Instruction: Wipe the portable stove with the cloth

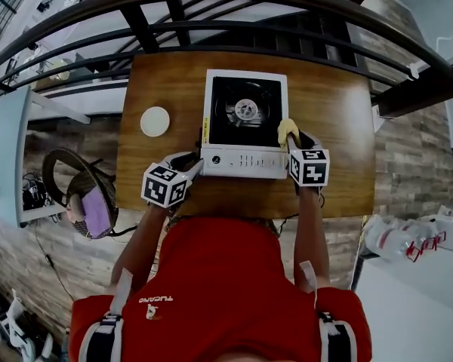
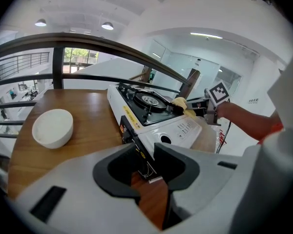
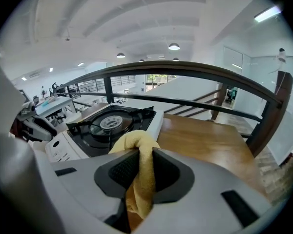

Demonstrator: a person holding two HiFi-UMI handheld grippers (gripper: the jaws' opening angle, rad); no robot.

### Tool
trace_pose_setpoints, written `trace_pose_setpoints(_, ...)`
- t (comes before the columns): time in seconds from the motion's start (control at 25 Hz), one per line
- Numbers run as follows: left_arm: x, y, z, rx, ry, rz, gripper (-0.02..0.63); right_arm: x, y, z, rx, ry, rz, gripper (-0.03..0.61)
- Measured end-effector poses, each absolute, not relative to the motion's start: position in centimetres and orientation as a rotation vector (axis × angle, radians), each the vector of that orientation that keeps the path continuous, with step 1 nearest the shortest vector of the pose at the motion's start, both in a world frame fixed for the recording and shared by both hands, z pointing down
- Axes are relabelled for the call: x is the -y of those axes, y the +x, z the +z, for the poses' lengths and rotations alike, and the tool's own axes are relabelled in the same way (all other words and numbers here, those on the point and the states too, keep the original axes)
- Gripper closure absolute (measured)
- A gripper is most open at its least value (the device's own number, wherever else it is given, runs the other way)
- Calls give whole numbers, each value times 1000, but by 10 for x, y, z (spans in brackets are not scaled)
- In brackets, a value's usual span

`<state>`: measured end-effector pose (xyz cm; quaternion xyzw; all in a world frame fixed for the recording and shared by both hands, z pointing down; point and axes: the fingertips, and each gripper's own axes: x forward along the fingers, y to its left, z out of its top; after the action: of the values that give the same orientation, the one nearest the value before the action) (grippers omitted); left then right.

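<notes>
Cloth (image 3: 136,145) up close: yellow, soft and nubbly, bunched into a fold and clamped tight between the right gripper's (image 3: 145,156) dark ribbed pads, a rounded loop poking out ahead, a tail hanging below. From the head view that loop sits at the right edge of the portable stove's (image 1: 245,157) black top. Stove itself is a boxy white metal case with a glossy black pan, black pan supports and a round silver burner at centre, with a yellow label strip down its left side. At the lower left, the left gripper (image 2: 145,152) is clenched on the stove's near left corner. All of it rests on a smooth wooden table (image 1: 332,127). Left of the stove, apart, a plain white bowl (image 2: 52,127). Beyond the far edge, a dark curved railing (image 3: 185,69).
</notes>
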<state>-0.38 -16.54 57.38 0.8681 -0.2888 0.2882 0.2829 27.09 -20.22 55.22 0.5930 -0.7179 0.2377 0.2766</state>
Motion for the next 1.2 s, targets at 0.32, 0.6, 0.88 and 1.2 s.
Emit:
trace_pose_setpoints(0.32, 164, -5, 571, 824, 2284, 769, 503, 230, 271, 549, 2007, 1480, 624, 488)
trace_pose_setpoints(0.6, 165, -5, 572, 822, 2275, 761, 502, 222, 281, 553, 2019, 1473, 680, 488)
trace_pose_setpoints(0.88, 165, -4, 573, 815, 2280, 768, 502, 211, 302, 548, 1980, 1609, 684, 489)
trace_pose_setpoints(1.2, 165, -4, 572, 806, 2286, 773, 503, 213, 303, 540, 2014, 1603, 683, 489)
